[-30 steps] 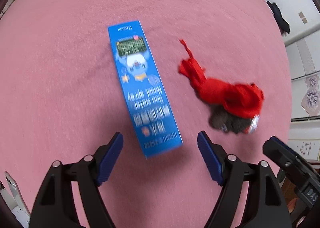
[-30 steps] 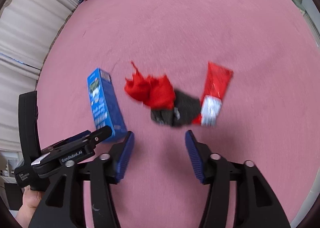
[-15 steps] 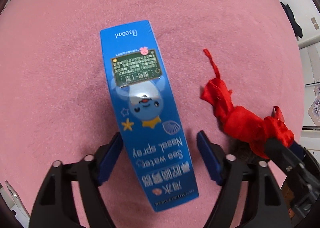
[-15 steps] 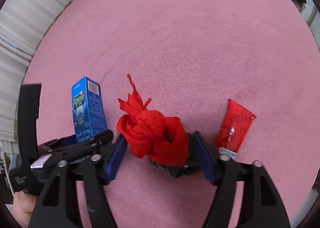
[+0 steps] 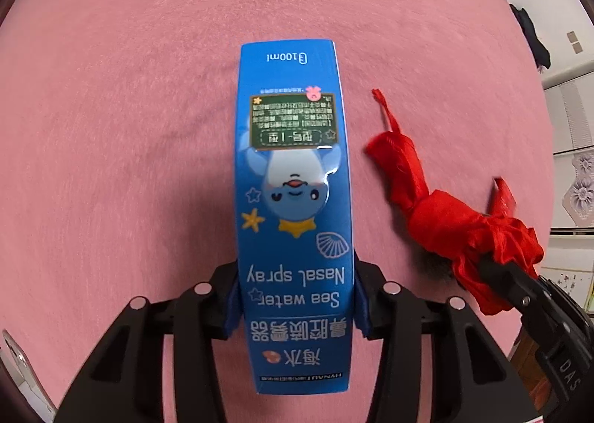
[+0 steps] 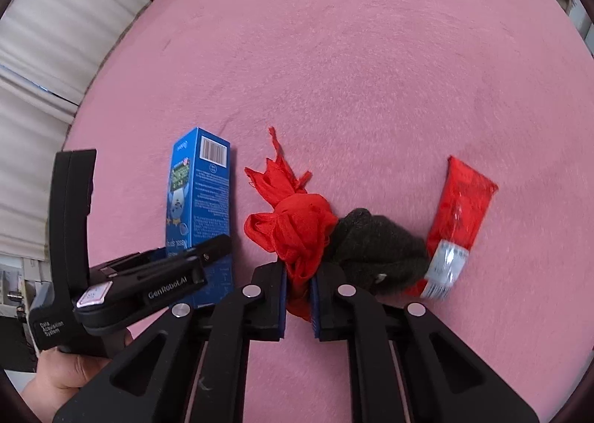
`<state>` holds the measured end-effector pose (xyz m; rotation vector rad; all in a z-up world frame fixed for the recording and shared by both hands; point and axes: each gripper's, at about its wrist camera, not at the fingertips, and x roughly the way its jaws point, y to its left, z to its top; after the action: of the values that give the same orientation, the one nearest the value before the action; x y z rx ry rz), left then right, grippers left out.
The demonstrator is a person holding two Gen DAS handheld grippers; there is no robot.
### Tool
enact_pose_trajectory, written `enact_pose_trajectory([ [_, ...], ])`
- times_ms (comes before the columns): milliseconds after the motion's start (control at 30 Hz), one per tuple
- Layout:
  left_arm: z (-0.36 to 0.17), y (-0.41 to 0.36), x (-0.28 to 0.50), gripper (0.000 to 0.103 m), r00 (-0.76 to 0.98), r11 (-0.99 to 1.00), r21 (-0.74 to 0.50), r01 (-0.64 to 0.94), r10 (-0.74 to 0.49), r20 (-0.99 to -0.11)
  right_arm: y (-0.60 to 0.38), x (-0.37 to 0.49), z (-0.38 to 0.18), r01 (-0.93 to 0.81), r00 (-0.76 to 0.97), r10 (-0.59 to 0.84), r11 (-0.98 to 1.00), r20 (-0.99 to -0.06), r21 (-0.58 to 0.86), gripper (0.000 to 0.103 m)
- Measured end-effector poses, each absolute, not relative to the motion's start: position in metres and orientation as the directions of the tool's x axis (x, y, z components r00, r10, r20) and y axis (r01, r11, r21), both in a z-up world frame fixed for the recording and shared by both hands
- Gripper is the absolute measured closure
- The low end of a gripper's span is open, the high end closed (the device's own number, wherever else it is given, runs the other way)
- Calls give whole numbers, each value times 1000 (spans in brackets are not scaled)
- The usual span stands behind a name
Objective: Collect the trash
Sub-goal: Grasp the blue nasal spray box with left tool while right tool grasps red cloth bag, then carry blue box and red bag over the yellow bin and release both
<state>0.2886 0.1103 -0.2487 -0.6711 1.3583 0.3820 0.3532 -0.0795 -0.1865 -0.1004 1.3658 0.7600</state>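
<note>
— Left gripper (image 5: 295,306)?
— Just been closing; clamped on blue nasal spray box (image 5: 293,178), lying on pink blanket (image 5: 148,89).
— Right gripper (image 6: 298,297)?
— Just closed; pinched red cloth (image 6: 293,226), beside dark sock (image 6: 378,248) and red tube (image 6: 460,207).

Black plastic left claw (image 5: 295,302) and right claw (image 6: 298,291), blue pads, silver screws, white "GenRobot.AI" lettering
</note>
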Motion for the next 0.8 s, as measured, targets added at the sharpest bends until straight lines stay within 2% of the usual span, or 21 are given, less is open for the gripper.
enact_pose_trajectory([
  [433,-223,55,204,57,190,780,-269,-565,-194,-962,-154,279,-171,-467,-23,461,779,-887,417,94],
  [800,-208,-37,146,57,144,836,-292,-465,-254,-957,-251,210,-156,-348,7,466,831,-885,434,94],
])
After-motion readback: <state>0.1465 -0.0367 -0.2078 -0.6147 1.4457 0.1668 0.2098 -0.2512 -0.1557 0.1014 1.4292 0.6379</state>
